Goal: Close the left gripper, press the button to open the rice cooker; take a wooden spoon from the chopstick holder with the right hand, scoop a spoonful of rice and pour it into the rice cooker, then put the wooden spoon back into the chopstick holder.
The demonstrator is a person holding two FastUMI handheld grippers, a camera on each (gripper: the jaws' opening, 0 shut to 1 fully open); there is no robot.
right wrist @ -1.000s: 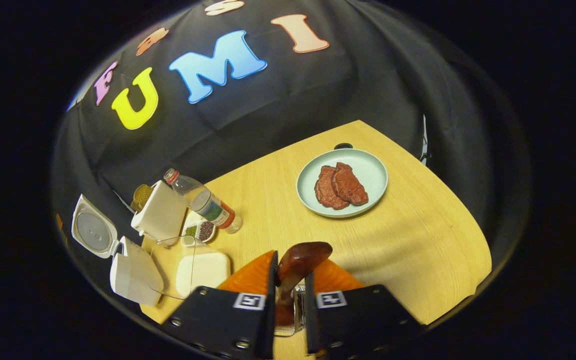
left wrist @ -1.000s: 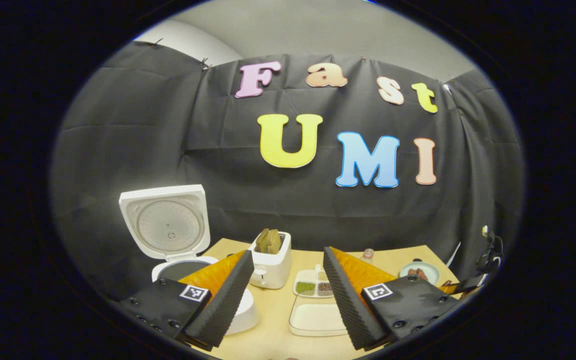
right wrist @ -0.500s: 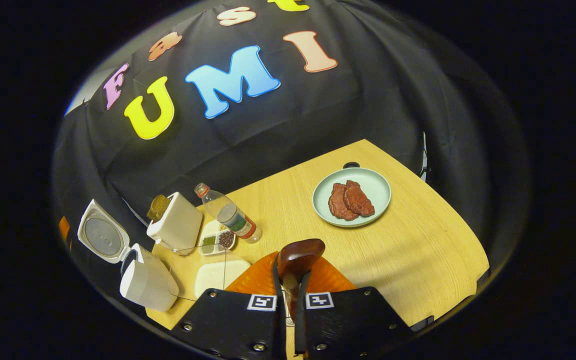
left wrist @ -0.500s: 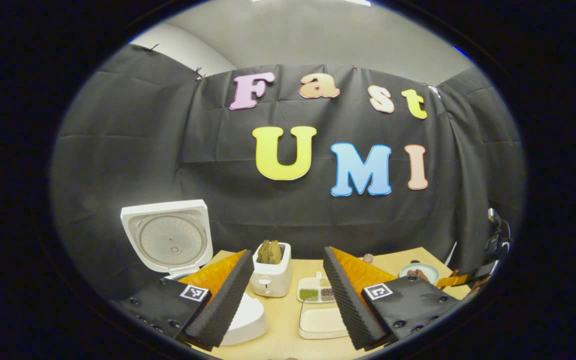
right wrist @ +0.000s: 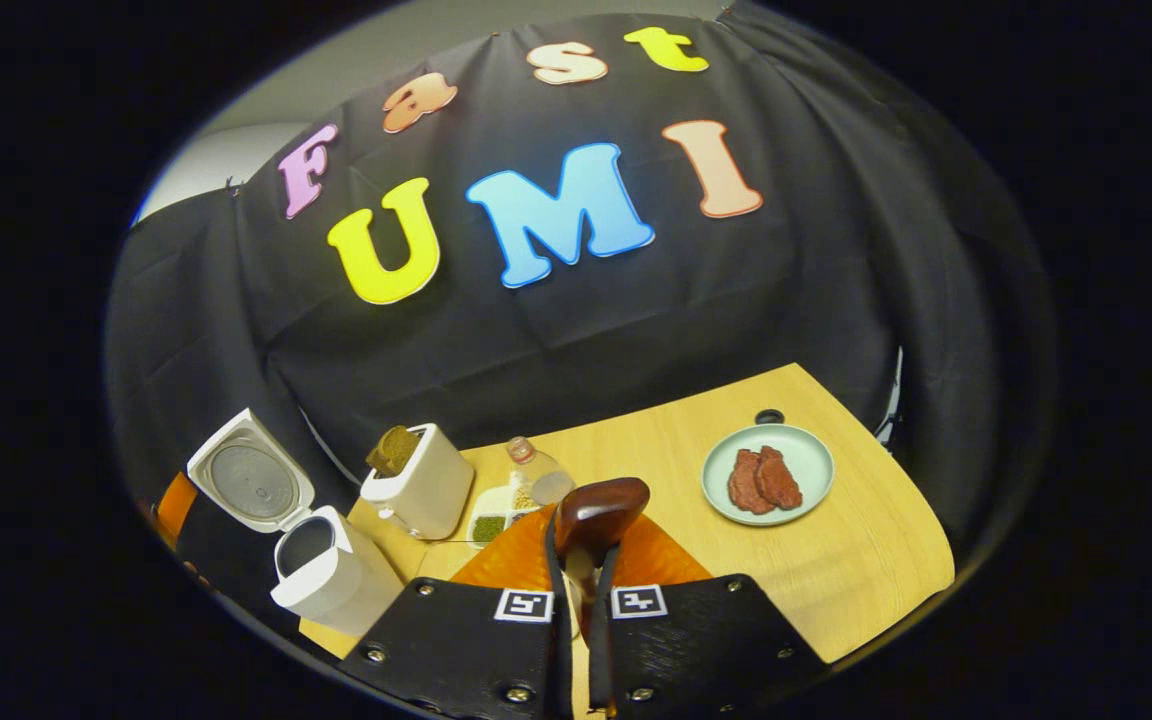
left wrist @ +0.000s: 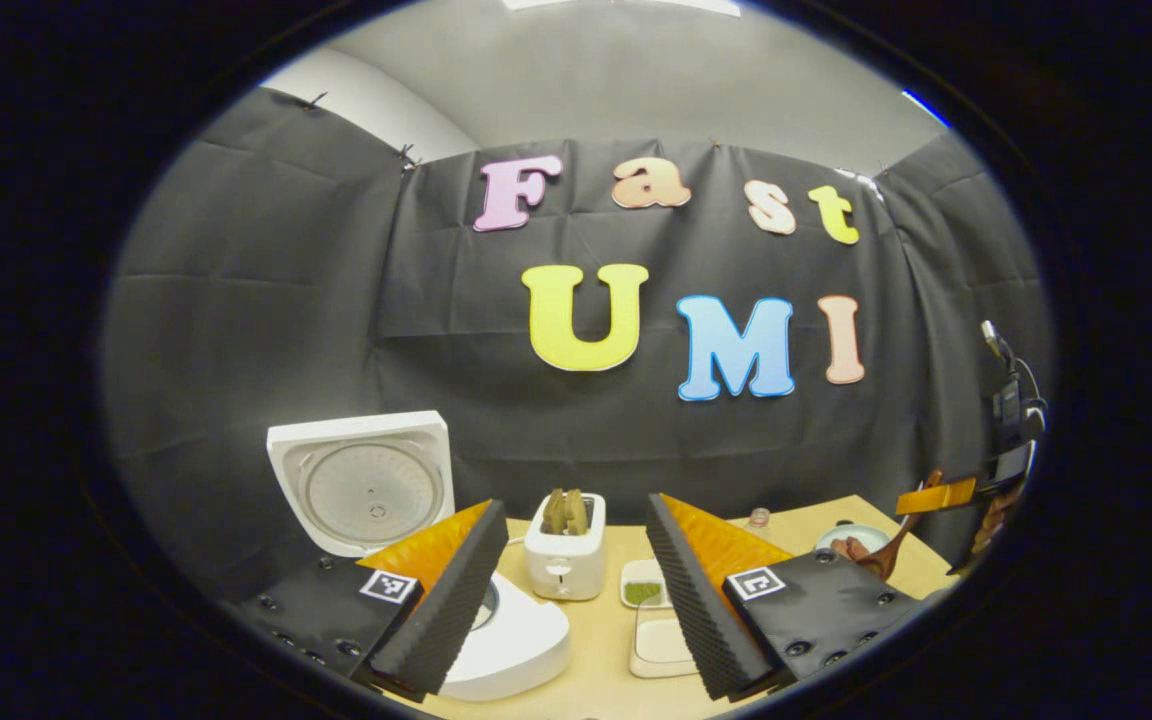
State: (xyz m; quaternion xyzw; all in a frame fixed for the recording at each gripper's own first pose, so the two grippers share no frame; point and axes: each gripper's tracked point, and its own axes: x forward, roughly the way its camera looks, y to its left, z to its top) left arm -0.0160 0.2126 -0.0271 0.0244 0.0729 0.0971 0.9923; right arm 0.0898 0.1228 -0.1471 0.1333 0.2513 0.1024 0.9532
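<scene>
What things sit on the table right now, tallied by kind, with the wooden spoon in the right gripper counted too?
Rice cooker, lid open: 1
Toaster: 1
Bottle: 1
Divided grain tray: 1
Plate holding two pieces of meat: 1
Wooden spoon, clamped in the right gripper: 1
Total: 6

Wooden counter [right wrist: 836, 560] against the black wall.
At left stands the open rice cooker [right wrist: 321, 575], with a toaster [right wrist: 418, 482] to its right, then a divided tray [right wrist: 496, 515] of grains and a bottle [right wrist: 536, 475]; a plate [right wrist: 766, 440] of meat sits far right.
</scene>
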